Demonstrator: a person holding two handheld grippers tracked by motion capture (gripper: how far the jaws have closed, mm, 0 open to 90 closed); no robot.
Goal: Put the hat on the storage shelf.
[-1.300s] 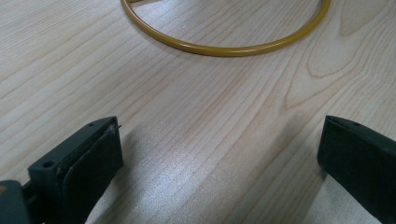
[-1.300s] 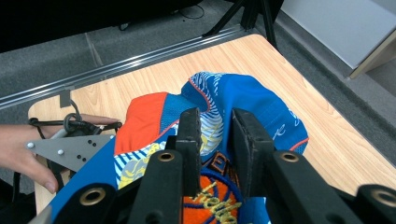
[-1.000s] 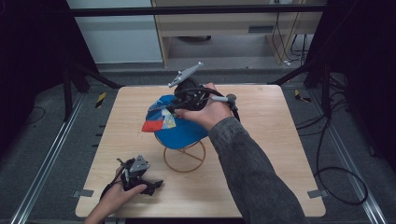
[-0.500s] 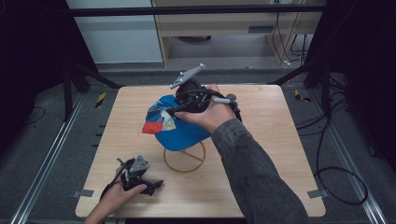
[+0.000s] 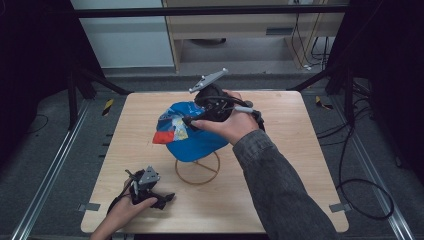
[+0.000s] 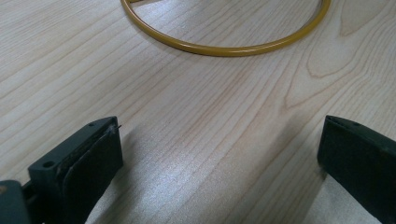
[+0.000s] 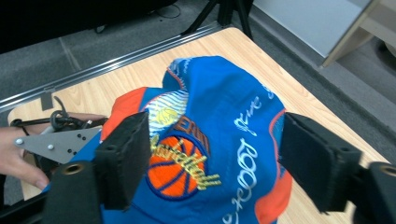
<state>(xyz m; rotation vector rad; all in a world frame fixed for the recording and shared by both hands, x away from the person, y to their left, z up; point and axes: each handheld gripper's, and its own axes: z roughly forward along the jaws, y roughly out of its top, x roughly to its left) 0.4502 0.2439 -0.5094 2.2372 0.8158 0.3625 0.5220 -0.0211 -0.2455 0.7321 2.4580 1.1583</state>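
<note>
A blue cap (image 5: pixel 192 137) with a red brim and a basketball patch sits on a yellow wire stand (image 5: pixel 197 169) near the middle of the table (image 5: pixel 300 165). The stand's ring base lies flat on the wood, and the cap covers its top.

The right gripper (image 5: pixel 187 121) hovers over the crown. Its jaws have just been opening; in the right gripper view they stand wide, one on each side of the patch, and the pads do not appear to press the cloth. The cap seems to rest on the stand by its own weight.

The left gripper (image 5: pixel 167 197) rests on the table by the near left corner, well apart from the cap. Its jaws are open with only bare wood between them, and the stand's ring (image 6: pixel 224 46) lies just ahead.

The cap is likely light and soft. The crown cloth would crumple and fold under a pinch, so a grip there may bunch the fabric without steering the cap well. The brim looks stiffer and flatter, which makes it the surer place to hold. The embroidered patch adds some thickness and friction, so slipping is a small worry. The light stand could tip or slide if the cap is tugged sideways.
</note>
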